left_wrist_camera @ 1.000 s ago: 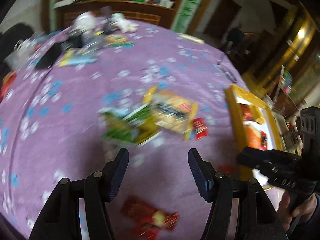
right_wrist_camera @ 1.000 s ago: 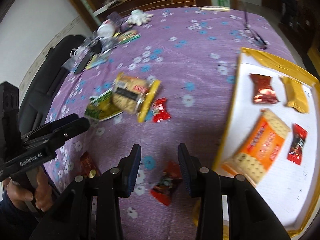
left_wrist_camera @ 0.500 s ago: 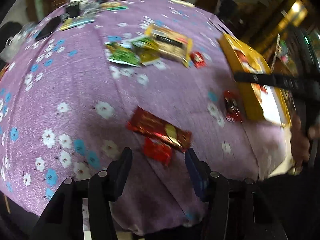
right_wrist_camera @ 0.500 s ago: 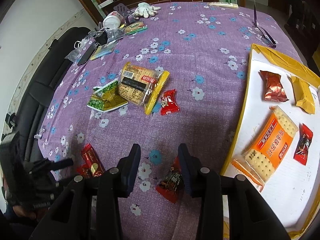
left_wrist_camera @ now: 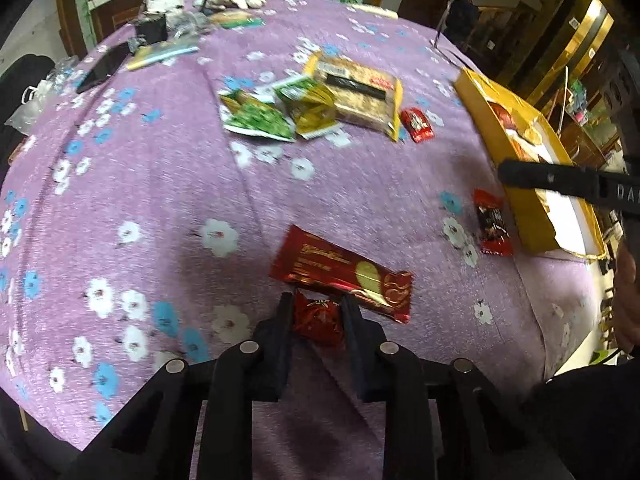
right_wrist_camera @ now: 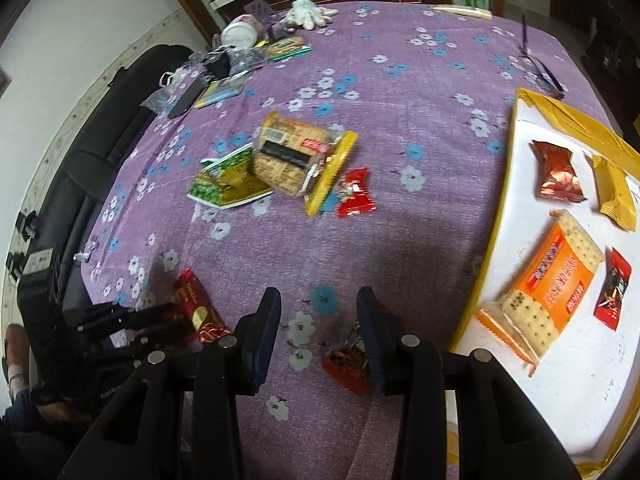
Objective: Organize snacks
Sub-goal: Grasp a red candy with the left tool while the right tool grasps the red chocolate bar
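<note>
On the purple counter (right_wrist_camera: 420, 92) your tray (right_wrist_camera: 560, 420) has five snacks, six wait outside, and your left hand-held gripper (left_wrist_camera: 317, 316) just squeezed a red candy (left_wrist_camera: 318, 317) while the right hand-held gripper (right_wrist_camera: 318, 320) stays open.

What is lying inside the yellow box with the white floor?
The yellow box holds an orange cracker pack, a brown-red packet, a yellow packet and a small red-black candy. Its nearest corner is cut off.

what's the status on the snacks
Left gripper shut on red candy. Right gripper open, empty. Tray clear to reach.
</note>
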A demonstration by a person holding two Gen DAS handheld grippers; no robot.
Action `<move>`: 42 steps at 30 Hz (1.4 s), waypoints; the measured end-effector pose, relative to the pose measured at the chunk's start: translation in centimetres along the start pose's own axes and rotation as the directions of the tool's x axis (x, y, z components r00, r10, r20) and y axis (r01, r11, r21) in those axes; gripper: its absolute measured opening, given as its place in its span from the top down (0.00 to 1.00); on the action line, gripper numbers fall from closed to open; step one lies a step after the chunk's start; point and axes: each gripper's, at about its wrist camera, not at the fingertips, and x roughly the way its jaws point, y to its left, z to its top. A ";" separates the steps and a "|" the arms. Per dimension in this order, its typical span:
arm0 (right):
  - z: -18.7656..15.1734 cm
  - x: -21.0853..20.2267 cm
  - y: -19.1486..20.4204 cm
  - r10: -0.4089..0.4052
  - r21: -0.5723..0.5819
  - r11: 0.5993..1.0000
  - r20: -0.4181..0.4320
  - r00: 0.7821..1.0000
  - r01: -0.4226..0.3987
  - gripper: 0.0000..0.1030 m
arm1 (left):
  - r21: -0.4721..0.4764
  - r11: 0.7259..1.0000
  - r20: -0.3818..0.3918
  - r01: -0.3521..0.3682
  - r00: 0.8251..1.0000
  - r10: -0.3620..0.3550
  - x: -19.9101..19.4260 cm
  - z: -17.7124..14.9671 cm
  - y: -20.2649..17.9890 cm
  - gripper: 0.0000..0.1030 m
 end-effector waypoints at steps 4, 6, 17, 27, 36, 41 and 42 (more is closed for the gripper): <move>-0.3 1.0 1.8 0.023 -0.047 0.999 -0.030 0.999 -0.024 0.63 | -0.047 0.999 0.020 -0.026 0.999 0.027 -0.7 0.0 2.4 0.77; -0.5 1.7 3.2 0.035 -0.086 0.996 -0.051 0.998 -0.039 0.63 | -0.076 0.996 0.024 -0.041 0.999 0.043 -0.7 -0.1 3.8 0.77; -1.2 6.8 10.1 0.038 -0.260 0.961 -0.197 0.980 -0.090 0.63 | -0.119 0.993 0.053 -0.022 0.998 0.029 -0.5 -0.5 7.4 0.74; -1.6 9.2 12.6 -0.069 -0.350 0.937 -0.195 0.978 -0.003 0.63 | 0.025 0.999 0.045 0.024 0.999 -0.025 -0.7 -1.5 6.7 0.56; -1.1 8.9 12.2 -0.068 -0.305 0.952 -0.172 0.983 0.013 0.77 | 0.062 0.998 0.096 -0.024 0.995 0.018 -0.1 -0.5 6.7 0.80; -0.8 7.3 11.3 -0.060 -0.263 0.965 -0.123 0.991 0.026 0.77 | 0.067 0.998 0.113 -0.003 0.994 -0.004 -0.5 0.3 6.4 0.80; -0.8 7.0 11.0 -0.059 -0.251 0.968 -0.113 0.992 0.029 0.77 | 0.072 0.997 0.118 0.002 0.993 -0.010 -0.5 0.6 6.2 0.80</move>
